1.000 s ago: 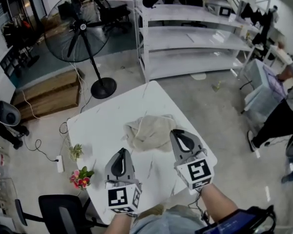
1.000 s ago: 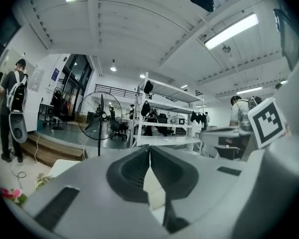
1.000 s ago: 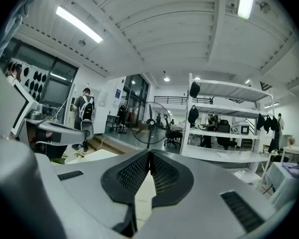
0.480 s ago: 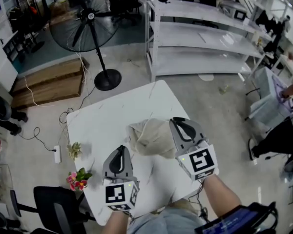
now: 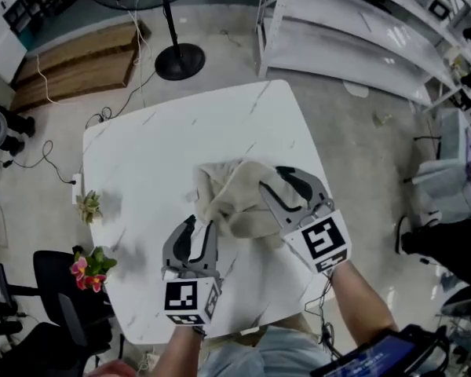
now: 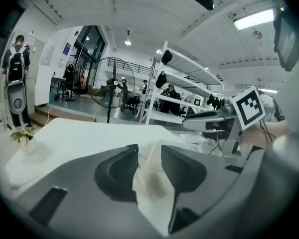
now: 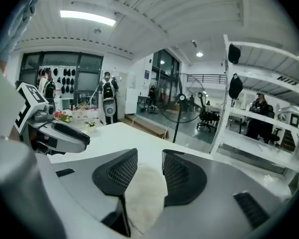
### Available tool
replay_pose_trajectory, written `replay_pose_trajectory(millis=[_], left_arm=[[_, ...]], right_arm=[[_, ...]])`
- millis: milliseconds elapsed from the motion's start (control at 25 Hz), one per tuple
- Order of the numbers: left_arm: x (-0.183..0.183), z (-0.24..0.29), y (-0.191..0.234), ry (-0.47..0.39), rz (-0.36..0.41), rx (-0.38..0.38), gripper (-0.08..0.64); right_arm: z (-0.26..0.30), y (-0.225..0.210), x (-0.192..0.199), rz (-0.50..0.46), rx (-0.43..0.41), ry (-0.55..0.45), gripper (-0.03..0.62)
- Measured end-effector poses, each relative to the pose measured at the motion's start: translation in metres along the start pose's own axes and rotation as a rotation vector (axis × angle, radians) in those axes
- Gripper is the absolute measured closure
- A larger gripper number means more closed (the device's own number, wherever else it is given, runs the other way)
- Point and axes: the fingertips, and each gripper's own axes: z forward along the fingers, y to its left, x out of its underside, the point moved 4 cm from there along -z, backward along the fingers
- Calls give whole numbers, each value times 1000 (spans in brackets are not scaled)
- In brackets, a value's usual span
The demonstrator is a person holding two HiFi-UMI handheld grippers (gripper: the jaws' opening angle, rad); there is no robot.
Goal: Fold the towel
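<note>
While the crumpled towel (image 5: pixel 235 199) lies on the white bench (image 5: pixel 157 144), right of its middle, I see both grippers low at its near side. The left gripper (image 5: pixel 202 225) has just been opening its fingers (image 6: pixel 182 171); they stand partly apart, a fold between them, unclamped. The right gripper (image 5: pixel 273 181) likewise: half open, cloth in the gap.

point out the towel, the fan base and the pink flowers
towel (image 5: pixel 234 196), head view, middle of the crumpled cloth
fan base (image 5: pixel 180 61), head view, centre of the round foot
pink flowers (image 5: pixel 82 267), head view, on the blossoms
</note>
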Motion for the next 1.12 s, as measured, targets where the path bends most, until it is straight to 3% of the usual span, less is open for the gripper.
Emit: replay_pose_trajectory(millis=[200, 360, 600, 800, 920, 1120], left_arm=[[44, 22, 7, 118, -71, -12, 374], [59, 35, 8, 154, -103, -3, 376], [69, 43, 12, 190, -63, -30, 456], [57, 37, 12, 142, -57, -22, 509], [35, 31, 6, 44, -54, 7, 512], [13, 16, -1, -16, -34, 64, 512]], right_arm=[[40, -6, 35, 24, -119, 92, 382], [61, -11, 60, 43, -191, 183, 353], [78, -16, 74, 95, -281, 249, 327], [81, -11, 75, 76, -353, 275, 325], [78, -11, 72, 37, -385, 277, 310], [71, -10, 65, -1, -414, 292, 305]])
